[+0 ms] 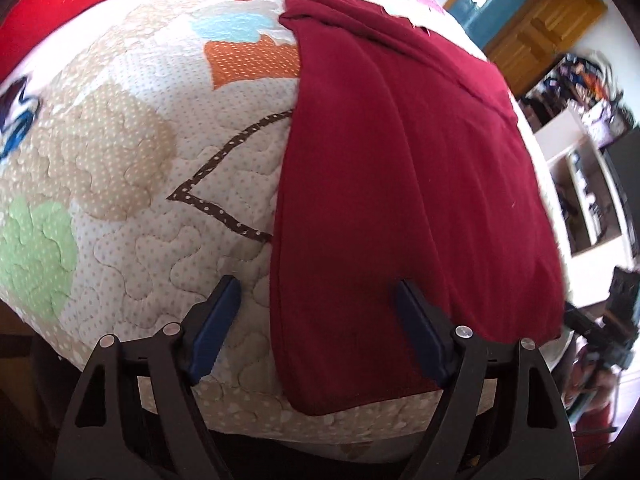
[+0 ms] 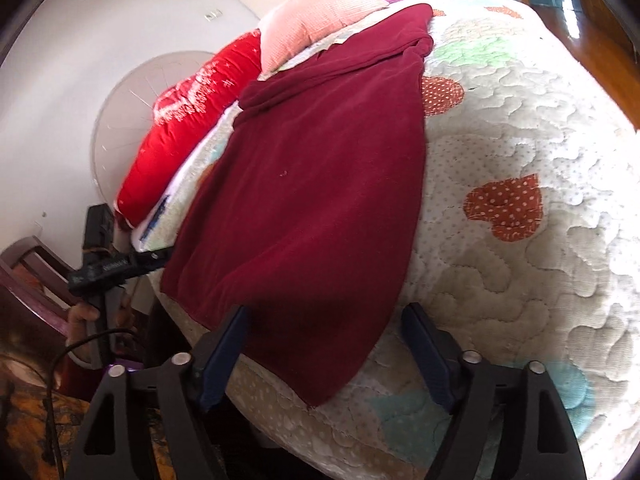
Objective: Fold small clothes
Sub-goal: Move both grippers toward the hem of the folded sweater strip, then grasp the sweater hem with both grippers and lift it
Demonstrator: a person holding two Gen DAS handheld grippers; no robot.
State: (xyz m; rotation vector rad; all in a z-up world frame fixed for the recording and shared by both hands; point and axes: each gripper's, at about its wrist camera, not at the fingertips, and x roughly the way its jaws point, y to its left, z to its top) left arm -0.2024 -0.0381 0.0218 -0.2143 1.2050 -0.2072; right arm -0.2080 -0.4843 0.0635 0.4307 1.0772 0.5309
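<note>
A dark red garment (image 1: 400, 184) lies stretched lengthwise on a bed covered by a quilt (image 1: 132, 168) patterned with hearts; its near hem hangs close to the bed's near edge. The left hand-held gripper (image 1: 316, 292) hovers over the garment's near left corner with its jaws wide, one blue pad over the quilt and the other over the cloth, nothing pinched; the right hand-held gripper (image 2: 326, 316) hovers over the near right corner, also wide and empty, the hem's point reaching between its pads. A pink pillow (image 2: 320, 20) and a red cushion (image 2: 188, 128) sit at the far end. The step appears to be taking the two near corners; to do it well, each gripper should probably lower until both pads straddle the hem, pinching cloth only and not the quilt, then lift evenly so the fold stays square.
</note>
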